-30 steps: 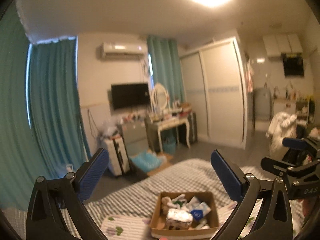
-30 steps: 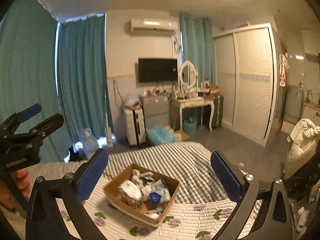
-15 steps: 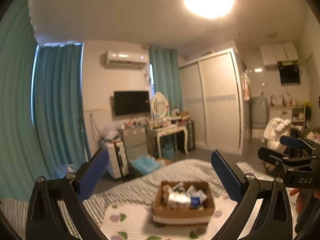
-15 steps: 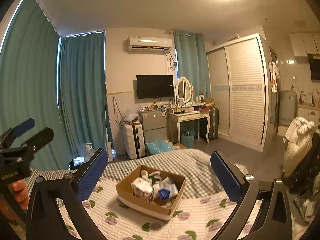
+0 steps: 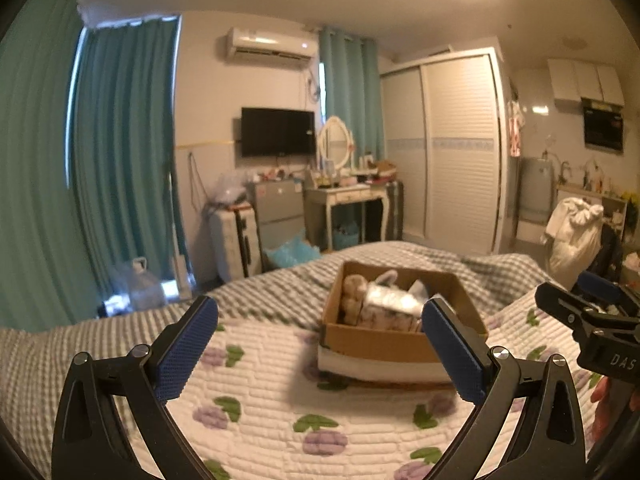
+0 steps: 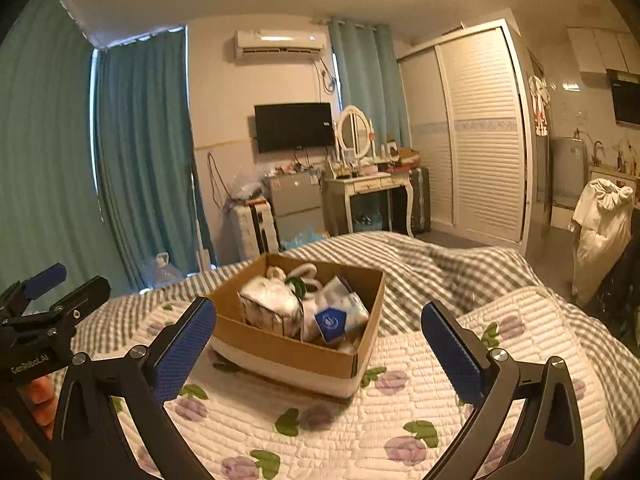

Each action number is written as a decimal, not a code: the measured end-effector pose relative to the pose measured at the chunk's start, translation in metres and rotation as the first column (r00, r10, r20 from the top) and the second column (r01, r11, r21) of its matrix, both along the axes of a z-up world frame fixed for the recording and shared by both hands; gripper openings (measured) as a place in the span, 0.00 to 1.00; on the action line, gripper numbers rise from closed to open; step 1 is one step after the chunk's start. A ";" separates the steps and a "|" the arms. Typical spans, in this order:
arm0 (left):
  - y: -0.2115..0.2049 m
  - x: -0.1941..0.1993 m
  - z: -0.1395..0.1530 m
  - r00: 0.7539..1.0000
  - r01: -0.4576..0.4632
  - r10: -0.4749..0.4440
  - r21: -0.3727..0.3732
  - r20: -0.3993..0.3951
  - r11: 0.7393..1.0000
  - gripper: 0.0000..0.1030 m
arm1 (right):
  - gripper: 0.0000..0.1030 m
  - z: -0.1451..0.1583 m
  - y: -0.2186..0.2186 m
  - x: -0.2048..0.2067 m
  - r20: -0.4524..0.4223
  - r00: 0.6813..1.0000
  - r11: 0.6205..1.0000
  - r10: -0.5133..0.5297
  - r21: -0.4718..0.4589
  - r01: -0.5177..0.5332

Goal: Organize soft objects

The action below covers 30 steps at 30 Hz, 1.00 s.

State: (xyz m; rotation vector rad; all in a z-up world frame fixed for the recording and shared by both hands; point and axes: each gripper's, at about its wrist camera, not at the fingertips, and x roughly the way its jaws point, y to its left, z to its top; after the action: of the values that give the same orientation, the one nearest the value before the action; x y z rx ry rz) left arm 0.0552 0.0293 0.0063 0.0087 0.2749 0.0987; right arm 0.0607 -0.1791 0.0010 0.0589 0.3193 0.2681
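Note:
A cardboard box [image 5: 372, 344] [image 6: 280, 346] sits on a white quilt with purple flowers [image 5: 272, 392] [image 6: 360, 420] on the bed. It holds several soft items: a brown plush toy [image 5: 352, 294], a white wrapped pack [image 6: 270, 306] and a white packet with a blue logo [image 6: 334, 318]. My left gripper [image 5: 318, 350] is open and empty, above the quilt in front of the box. My right gripper [image 6: 318, 350] is open and empty, also in front of the box. Each gripper shows in the other's view: the right one [image 5: 592, 320], the left one [image 6: 44, 308].
A grey striped blanket [image 6: 432, 264] covers the far part of the bed. Beyond it stand a dressing table with a mirror [image 6: 360, 184], a small fridge [image 6: 296, 204], a suitcase [image 6: 254, 228] and teal curtains [image 6: 140, 160]. A white garment [image 6: 600, 224] hangs at the right.
Both views have tilted downward and moved closer to the bed; the box now appears larger and higher between the fingers. Both grippers stay open.

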 end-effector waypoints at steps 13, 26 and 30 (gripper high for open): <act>0.006 -0.009 -0.001 1.000 0.008 -0.008 -0.010 -0.011 1.000 1.00 | 1.00 -0.006 0.006 0.000 -0.008 0.999 0.999 -0.031 -0.030 0.031; 0.001 -0.010 -0.002 1.000 0.005 -0.005 0.012 -0.005 1.000 1.00 | 1.00 -0.007 0.005 -0.002 -0.016 0.999 0.999 -0.037 -0.029 0.037; 0.000 -0.011 -0.003 1.000 0.004 -0.003 0.020 -0.004 1.000 1.00 | 1.00 -0.007 0.005 -0.001 -0.017 0.999 0.999 -0.042 -0.028 0.041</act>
State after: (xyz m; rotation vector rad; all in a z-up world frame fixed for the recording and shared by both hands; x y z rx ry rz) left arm 0.0444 0.0293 0.0035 0.0292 0.2775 0.0979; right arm 0.0592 -0.1738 -0.0063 0.0408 0.3386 0.2222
